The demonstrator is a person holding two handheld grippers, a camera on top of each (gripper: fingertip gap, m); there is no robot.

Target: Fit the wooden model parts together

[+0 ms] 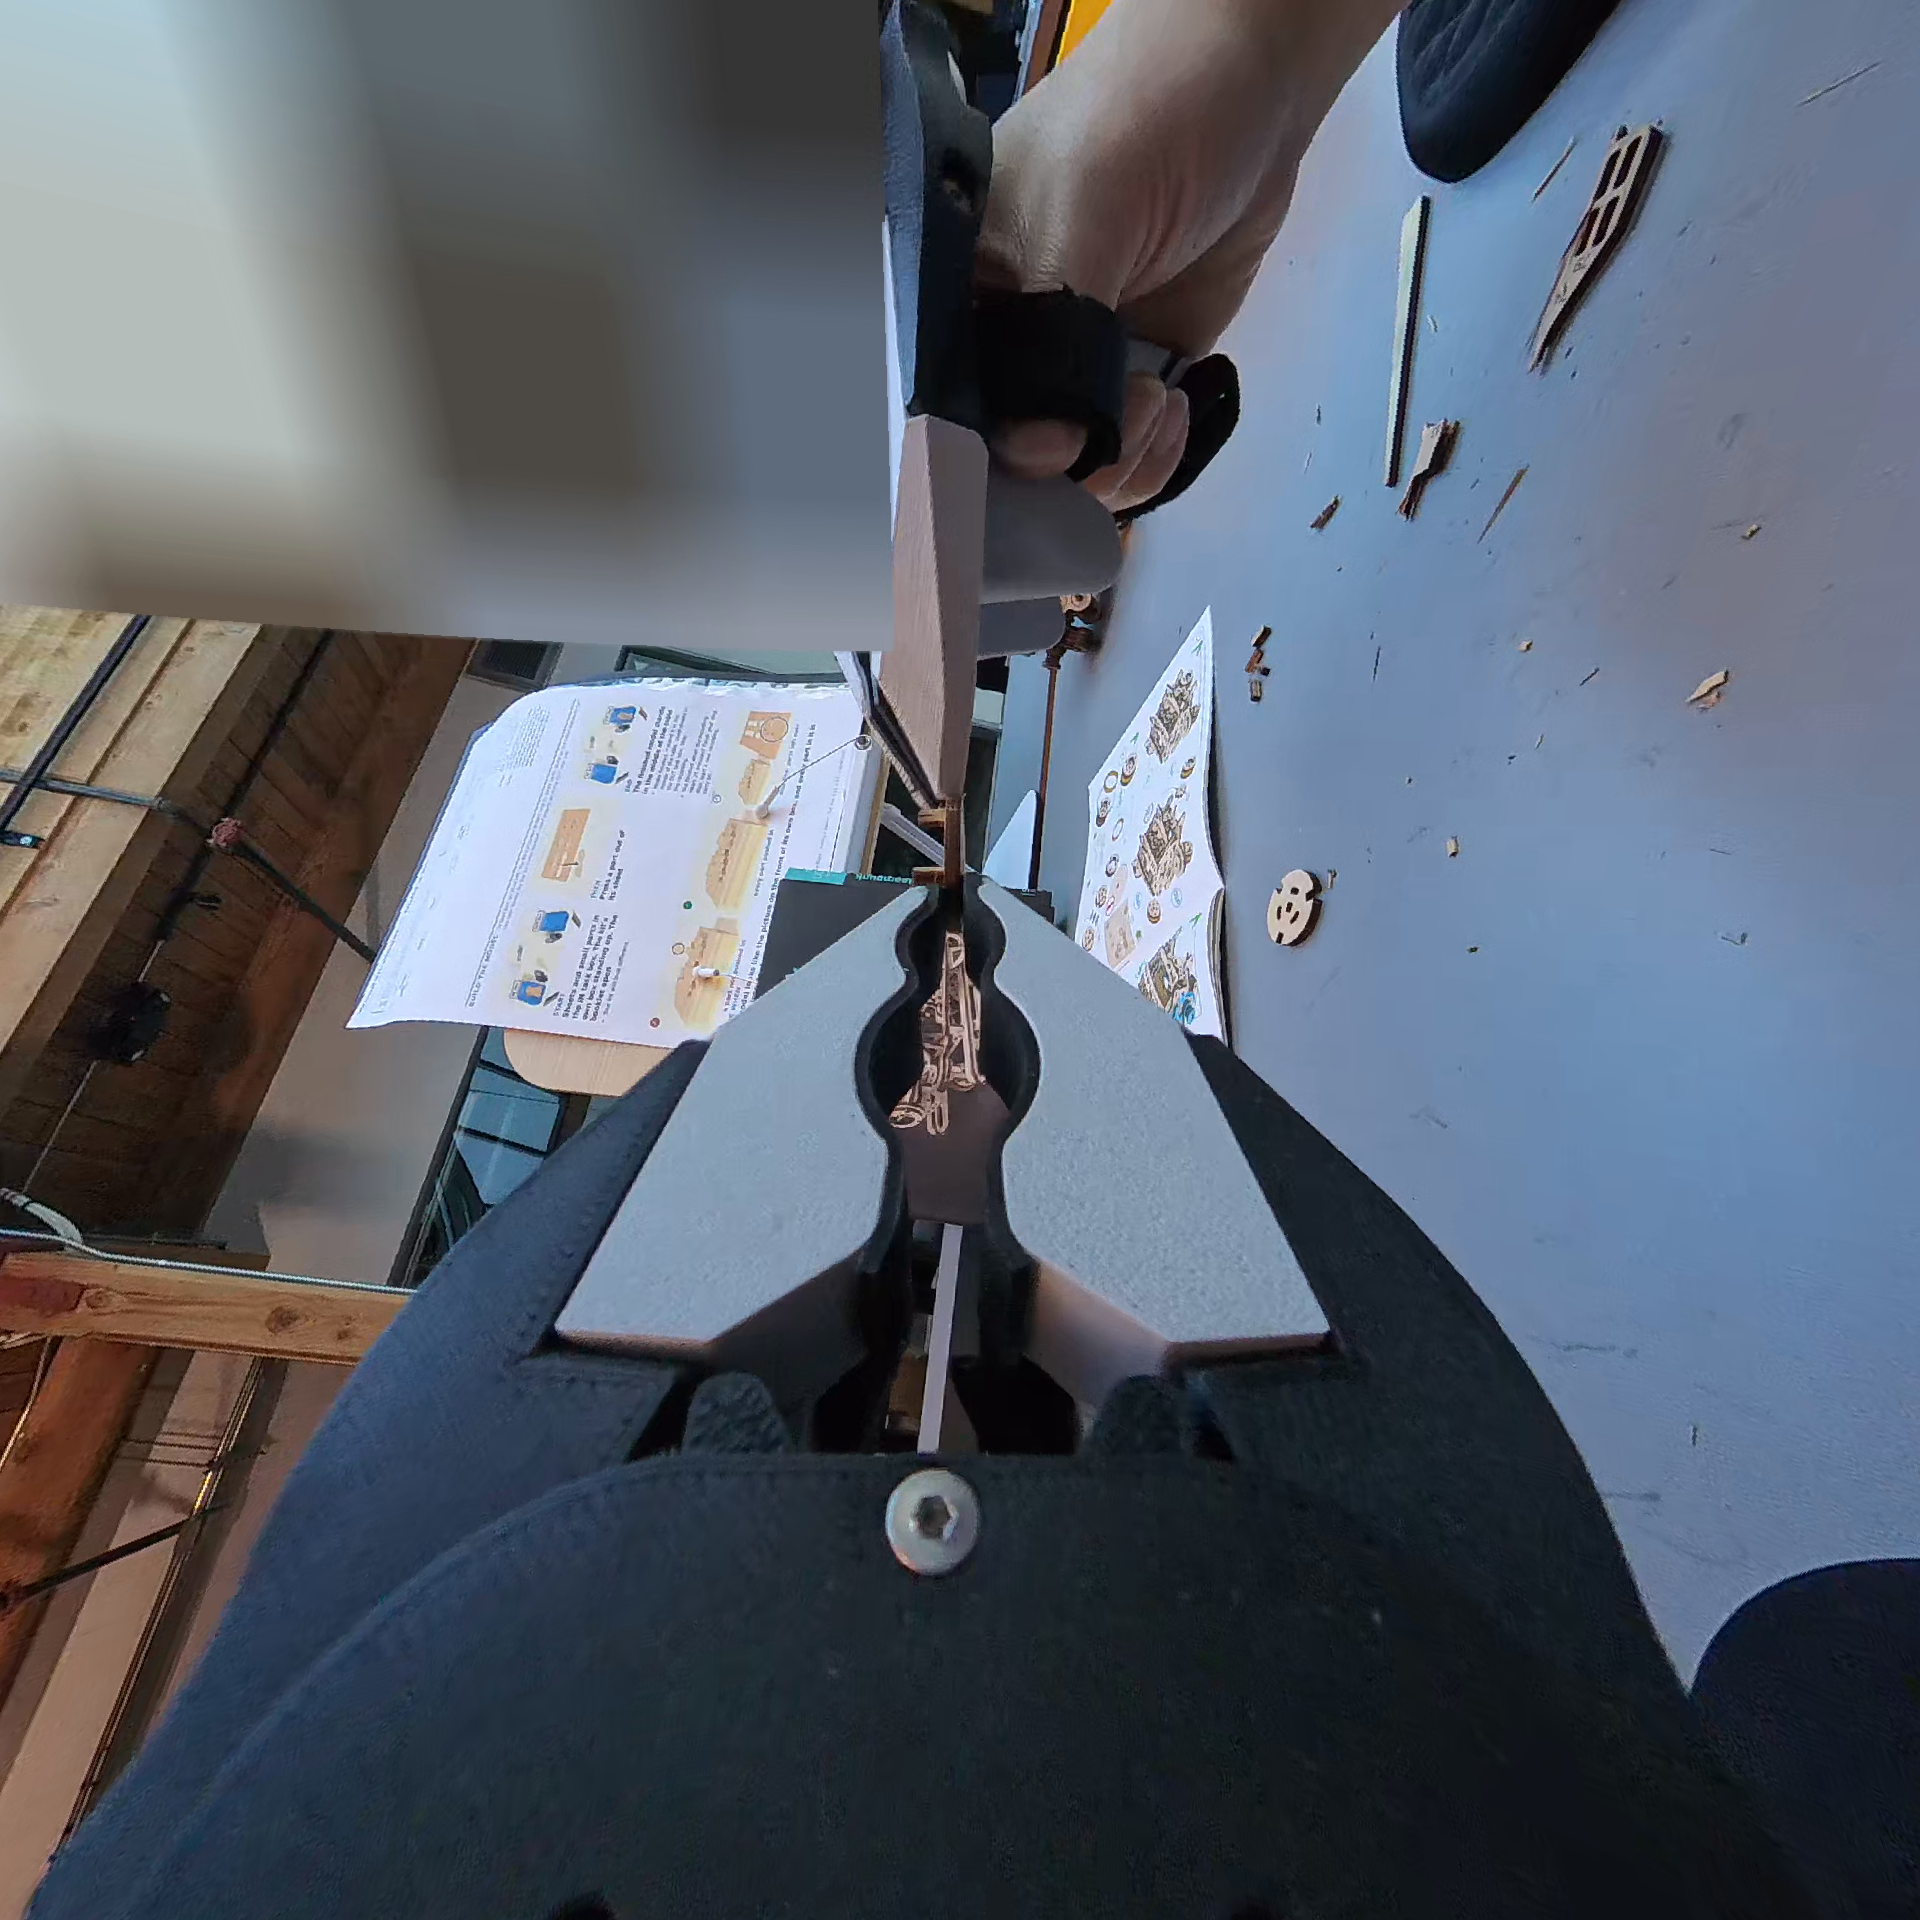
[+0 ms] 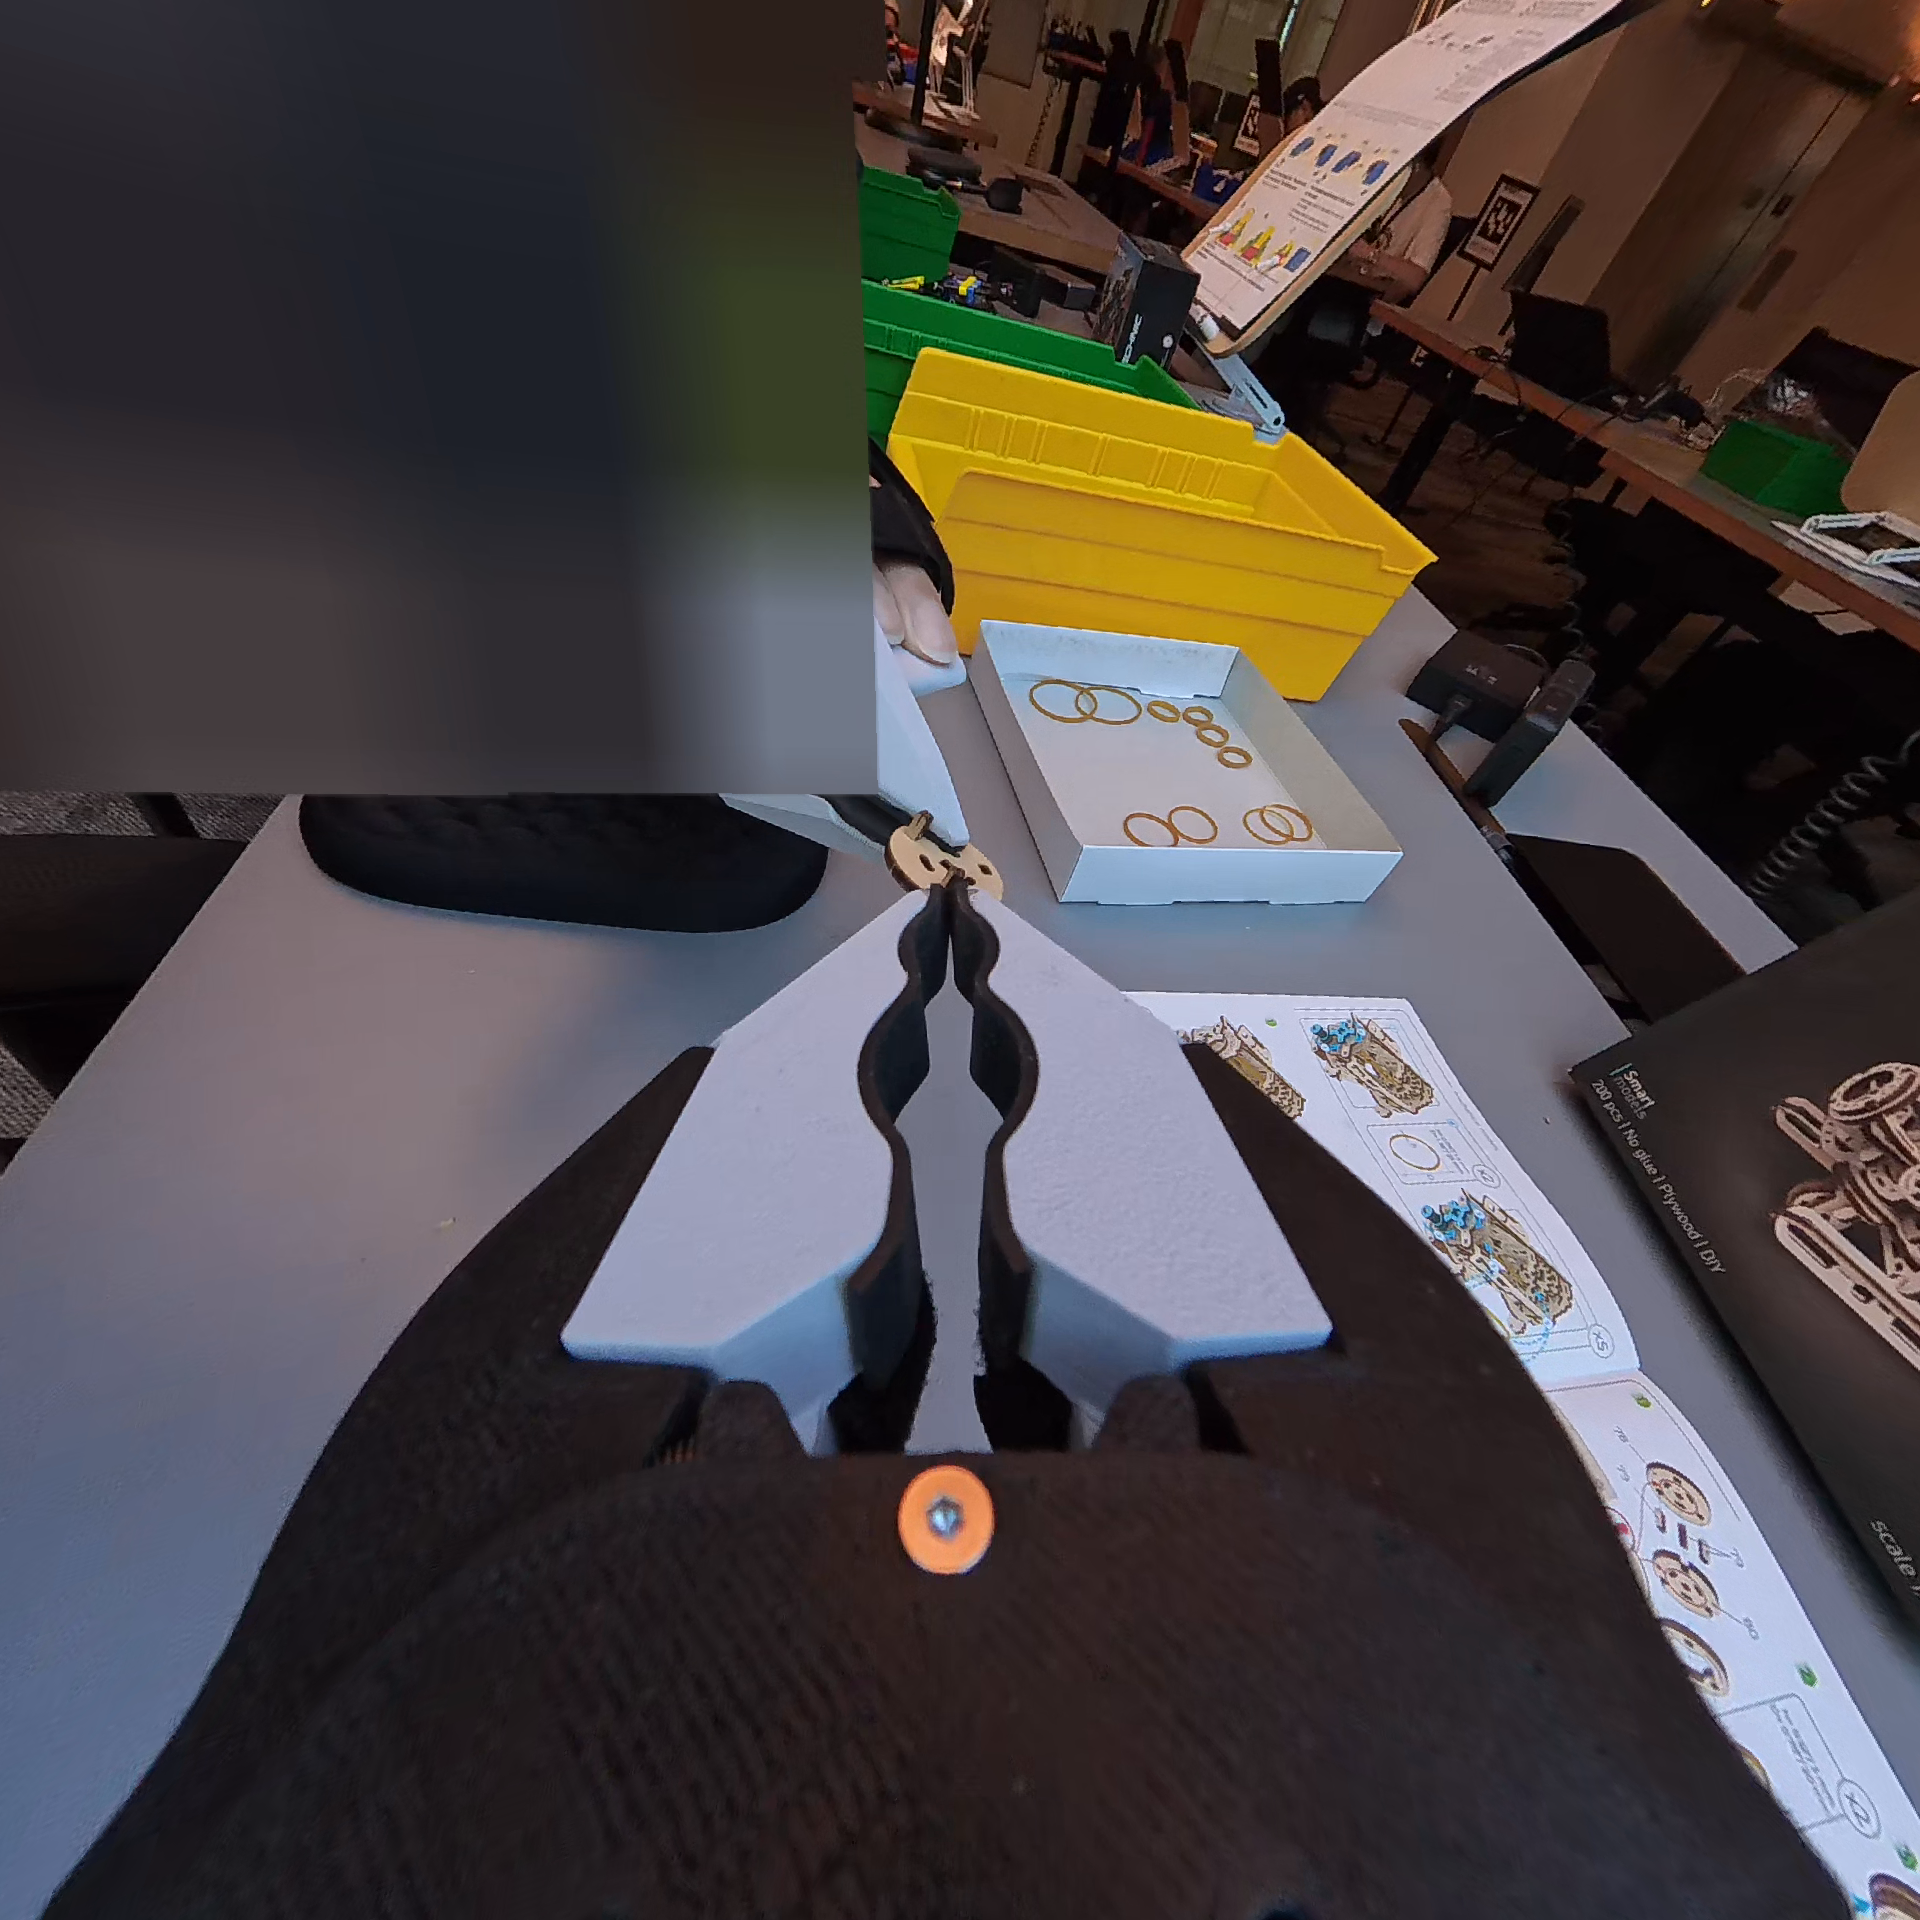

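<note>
Left wrist view, rolled sideways so the grey counter [image 1: 1558,935] stands at the right: the left hand-held gripper [image 1: 951,894] is pinched narrow on a small wooden part [image 1: 943,836], whose long axis runs straight ahead along the fingers. Beyond it the right hand-held gripper [image 1: 940,665] reaches in nose to nose, a person's hand [image 1: 1122,208] wrapped round its grip. A round wooden disc [image 1: 1294,906] lies further right on the counter, near an instruction booklet [image 1: 1153,831].

Right wrist view: the right hand-held gripper [image 2: 951,888] is closed on the wooden disc assembly [image 2: 940,857], held above the counter [image 2: 312,1143], its flat face towards the camera. A white tray [image 2: 1226,868] of rings sits to the right.
</note>
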